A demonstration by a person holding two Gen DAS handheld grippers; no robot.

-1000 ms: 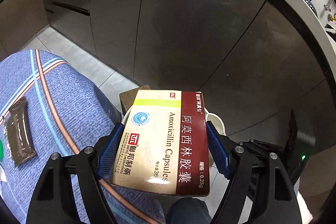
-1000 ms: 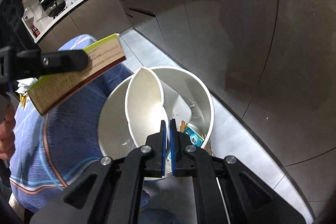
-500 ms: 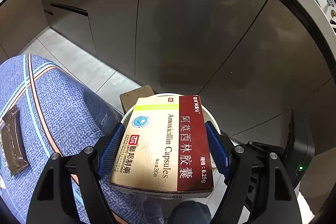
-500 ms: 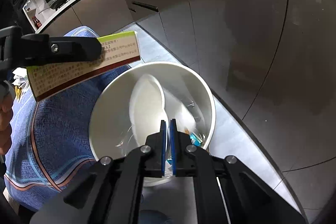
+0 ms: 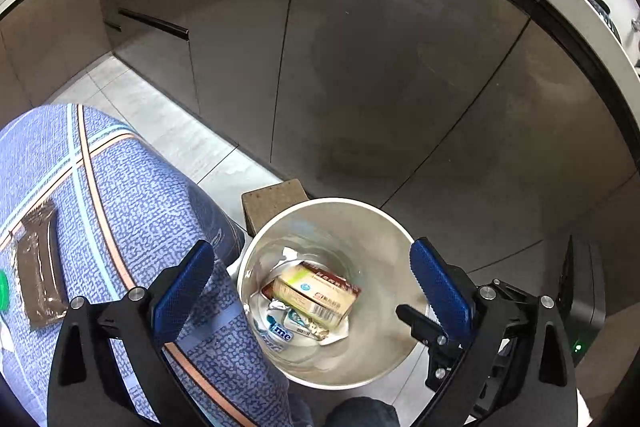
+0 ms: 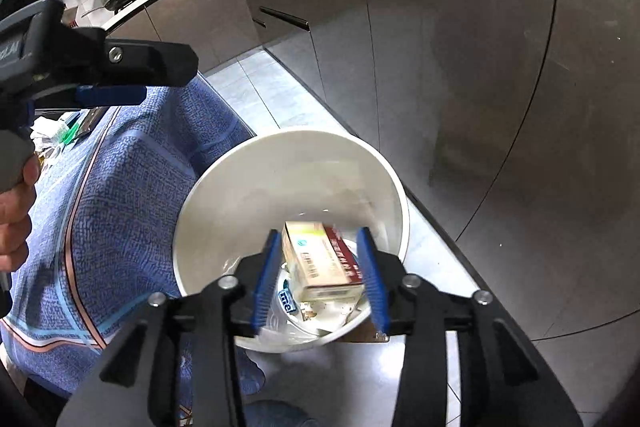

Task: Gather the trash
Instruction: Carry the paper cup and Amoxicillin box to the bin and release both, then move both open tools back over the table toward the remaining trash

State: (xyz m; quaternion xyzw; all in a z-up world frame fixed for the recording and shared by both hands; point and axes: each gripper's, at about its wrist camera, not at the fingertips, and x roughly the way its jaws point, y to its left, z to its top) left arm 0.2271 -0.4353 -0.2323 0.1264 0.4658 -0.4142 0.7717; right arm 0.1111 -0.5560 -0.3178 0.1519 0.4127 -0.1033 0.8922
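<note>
We see the cream and dark-red cardboard medicine box (image 5: 314,293) lying tilted at the bottom of the round white plastic bin (image 5: 384,227), on crumpled wrappers. Our left gripper (image 5: 312,287) hangs above the bin, jaws just opened wide, nothing between them. Our right gripper (image 6: 322,279) has been opening too, jaws half spread and empty. A brown snack wrapper (image 5: 40,267) lies near the edge of the blue patterned tablecloth (image 5: 132,187).

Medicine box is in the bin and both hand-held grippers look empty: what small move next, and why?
Probably swing the left hand-held gripper back to the brown wrapper on the blue tablecloth. The medicine box already lies in the white bin, jaws having just opened.
</note>
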